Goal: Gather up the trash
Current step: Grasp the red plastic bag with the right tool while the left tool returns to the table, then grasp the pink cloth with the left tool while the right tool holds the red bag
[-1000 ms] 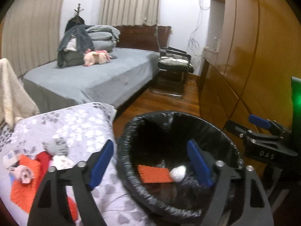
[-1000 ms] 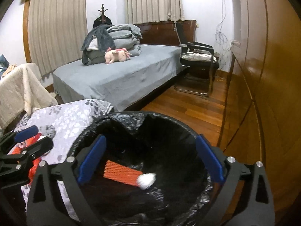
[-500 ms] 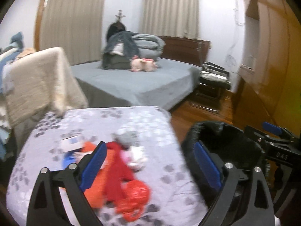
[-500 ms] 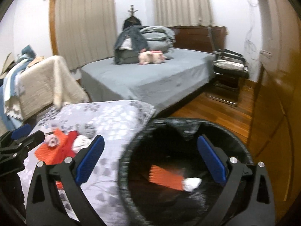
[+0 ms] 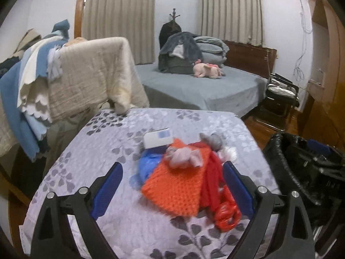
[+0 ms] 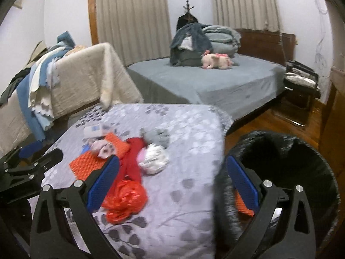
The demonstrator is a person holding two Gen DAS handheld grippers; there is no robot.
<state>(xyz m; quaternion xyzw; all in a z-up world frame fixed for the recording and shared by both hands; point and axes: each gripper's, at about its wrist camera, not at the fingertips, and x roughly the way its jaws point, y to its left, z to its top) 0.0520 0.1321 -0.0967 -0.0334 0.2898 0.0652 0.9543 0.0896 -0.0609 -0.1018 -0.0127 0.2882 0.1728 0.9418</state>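
Left wrist view: my left gripper (image 5: 171, 185) is wide open with nothing between the pads, aimed down at the trash pile on the grey leaf-print table cover (image 5: 90, 164), so the spread jaws can straddle a piece in one drop. The pile sits mid-table: an orange knit mat (image 5: 176, 185) on top, a red plastic bag (image 5: 224, 213) at its near right edge, a blue bag (image 5: 146, 166) peeking out on the left, grey and pink wads on the far side, and a white pack (image 5: 157, 138) behind. The black-lined bin (image 6: 301, 172) stands on the floor, tight against the table's right side, so I judge the carry is short. My right gripper (image 6: 172, 182) is also open and empty, straddling the table edge and bin rim; an orange piece (image 6: 242, 202) already lies inside the bin. Likely next: the mat or the red bag.
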